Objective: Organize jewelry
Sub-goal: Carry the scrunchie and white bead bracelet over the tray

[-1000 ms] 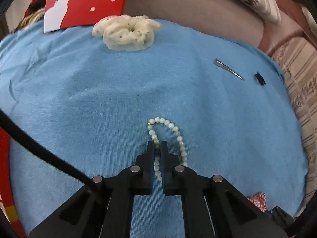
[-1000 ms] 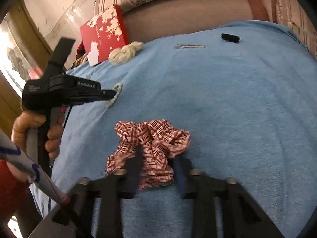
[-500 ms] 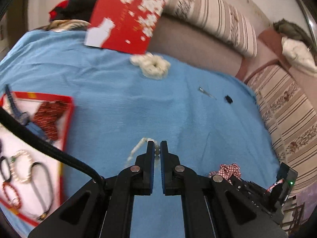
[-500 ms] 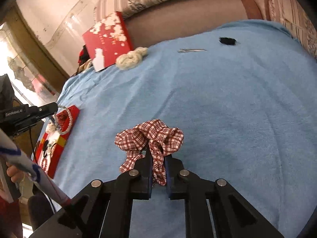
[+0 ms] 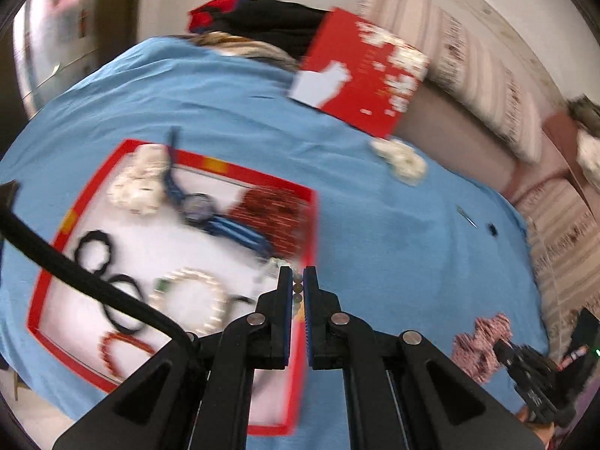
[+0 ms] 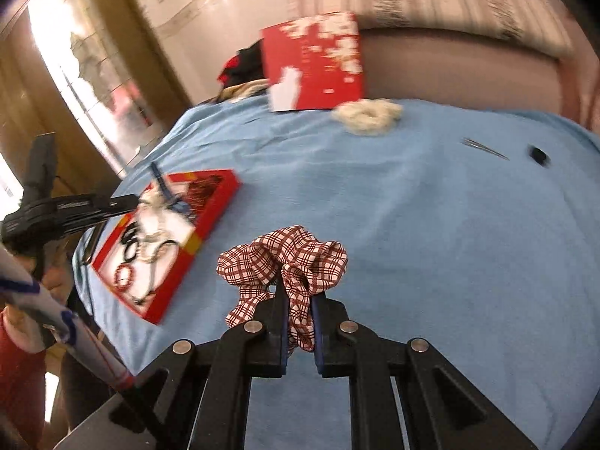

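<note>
My left gripper is shut on a pale bead bracelet, whose beads show between the pads. It hangs over the right edge of the red-rimmed tray. My right gripper is shut on the red plaid scrunchie and holds it above the blue cloth. In the right wrist view the left gripper reaches over the tray. In the left wrist view the plaid scrunchie shows at the lower right.
The tray holds several pieces: a cream scrunchie, a blue watch, black hair ties, a pearl bracelet, a red bead bracelet. On the cloth lie a cream scrunchie, a metal hair clip and a small black item. A red lid leans behind.
My left gripper has lifted the bead bracelet off the cloth and carried it left to over the tray. My right gripper has shut on the plaid scrunchie and raised it.
</note>
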